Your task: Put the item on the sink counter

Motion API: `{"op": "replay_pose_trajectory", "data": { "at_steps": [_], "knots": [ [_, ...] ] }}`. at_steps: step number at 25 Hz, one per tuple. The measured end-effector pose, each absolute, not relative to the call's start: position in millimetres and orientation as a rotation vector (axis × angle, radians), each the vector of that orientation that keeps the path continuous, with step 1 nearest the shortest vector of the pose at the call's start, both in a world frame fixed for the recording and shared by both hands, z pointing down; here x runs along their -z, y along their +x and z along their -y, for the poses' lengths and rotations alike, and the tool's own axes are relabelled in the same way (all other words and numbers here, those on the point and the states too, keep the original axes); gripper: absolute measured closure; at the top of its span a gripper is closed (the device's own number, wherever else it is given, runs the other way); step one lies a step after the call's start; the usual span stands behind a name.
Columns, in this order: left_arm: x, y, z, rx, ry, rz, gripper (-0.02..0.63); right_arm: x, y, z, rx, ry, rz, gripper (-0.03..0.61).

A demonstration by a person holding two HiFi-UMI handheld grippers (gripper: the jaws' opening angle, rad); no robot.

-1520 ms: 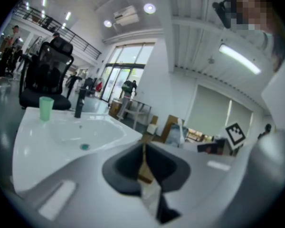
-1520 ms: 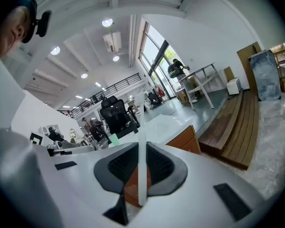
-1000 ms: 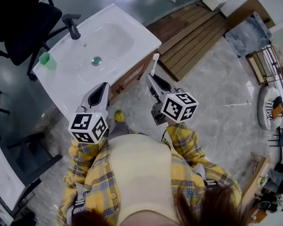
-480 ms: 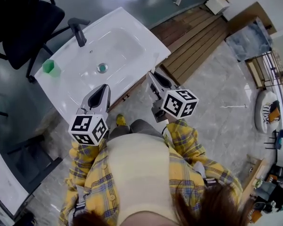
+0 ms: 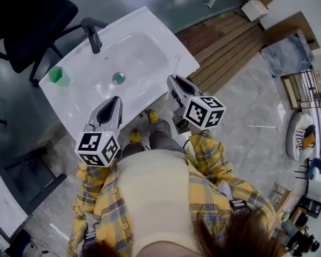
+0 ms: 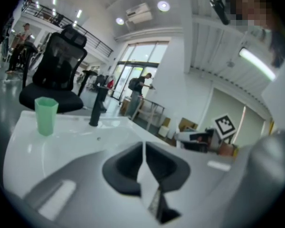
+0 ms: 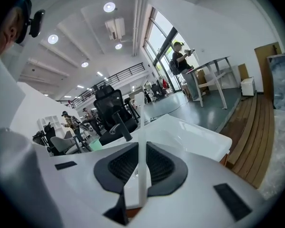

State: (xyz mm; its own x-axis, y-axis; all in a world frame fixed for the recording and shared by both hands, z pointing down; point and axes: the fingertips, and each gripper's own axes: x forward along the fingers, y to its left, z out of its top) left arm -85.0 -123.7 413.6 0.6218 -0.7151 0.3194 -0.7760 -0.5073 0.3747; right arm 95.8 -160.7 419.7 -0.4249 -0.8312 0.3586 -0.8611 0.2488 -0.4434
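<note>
A white sink counter (image 5: 163, 33) carries a black faucet (image 5: 93, 34), a drain (image 5: 118, 78) and a green cup (image 5: 55, 75) at its left end. My right gripper (image 5: 174, 81) is shut on a thin white toothbrush (image 7: 141, 167), held upright over the counter's front right edge. The stick rises between the jaws of that gripper (image 7: 142, 148). My left gripper (image 5: 116, 100) hovers over the counter's front edge. In its own view the left gripper (image 6: 143, 148) is shut with nothing in it, and the cup (image 6: 46, 115) and faucet (image 6: 96, 109) stand beyond.
A black office chair (image 5: 27, 20) stands behind the sink at the left. A wooden platform (image 5: 230, 39) lies on the floor to the right. The person's yellow shoes (image 5: 153, 115) are right against the cabinet front. Another chair (image 5: 21, 181) is at the lower left.
The person has stepped closer to the sink. Both grippers have moved forward from in front of the cabinet to over the counter's front edge, the right still holding the toothbrush.
</note>
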Motion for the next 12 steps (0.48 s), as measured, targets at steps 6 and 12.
{"op": "replay_pose_trajectory", "data": {
  "at_steps": [6,12],
  "knots": [
    [-417,-77,145,-0.156,2.319,1.250,0.592,-425,108,194,-0.917,1.577,2.443,0.526],
    [-412,-63,169,-0.133,2.293,1.308,0.592,-434,121,222,-0.928,1.504,2.431,0.526]
  ]
}}
